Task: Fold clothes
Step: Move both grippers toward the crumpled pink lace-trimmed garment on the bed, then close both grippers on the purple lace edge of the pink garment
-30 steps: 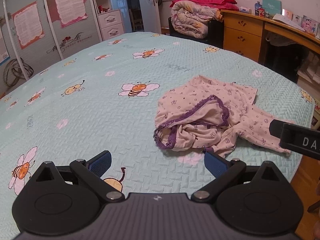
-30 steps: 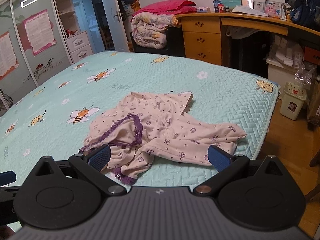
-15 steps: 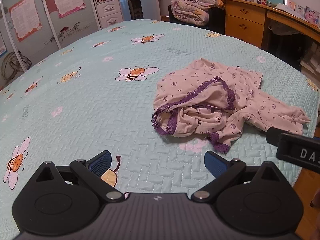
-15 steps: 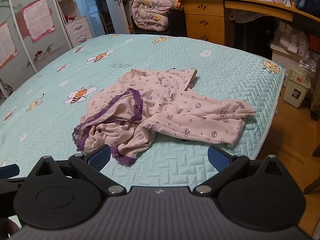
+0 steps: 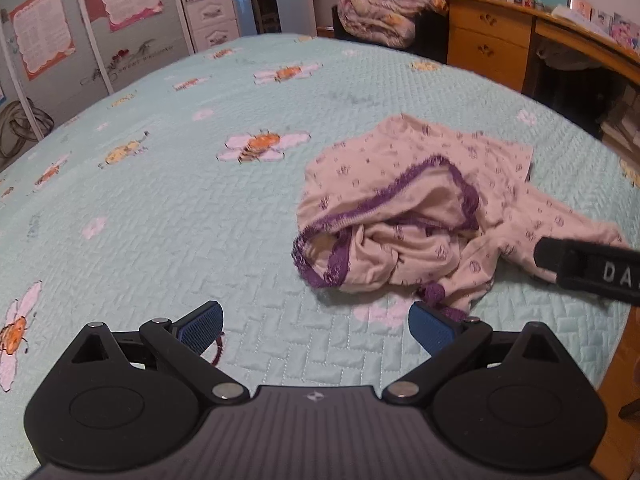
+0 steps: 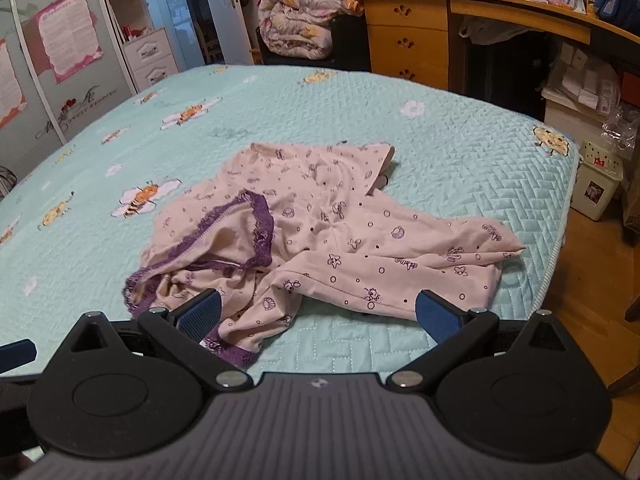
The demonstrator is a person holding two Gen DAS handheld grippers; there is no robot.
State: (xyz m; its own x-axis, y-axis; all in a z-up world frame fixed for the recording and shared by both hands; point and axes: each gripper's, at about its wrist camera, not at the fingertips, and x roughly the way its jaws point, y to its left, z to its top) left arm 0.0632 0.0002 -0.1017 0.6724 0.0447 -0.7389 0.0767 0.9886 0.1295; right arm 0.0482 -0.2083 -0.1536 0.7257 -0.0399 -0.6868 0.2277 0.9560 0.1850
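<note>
Both my tongs gape wide and empty, left tongs [image 5: 316, 330] and right tongs [image 6: 318, 316], above the crumpled pink garment [image 6: 320, 236] on the bed [image 5: 160, 208].

open quilt [image 5: 168, 216] left of crumpled garment [image 5: 400, 216]; desk [image 6: 420, 28] beyond

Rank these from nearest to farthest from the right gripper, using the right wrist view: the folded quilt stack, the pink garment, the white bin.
1. Pink garment, crumpled on the bed just ahead of the right gripper.
2. White bin, on the floor to the right, past the bed's corner.
3. Folded quilt stack, beyond the bed's far end.
</note>
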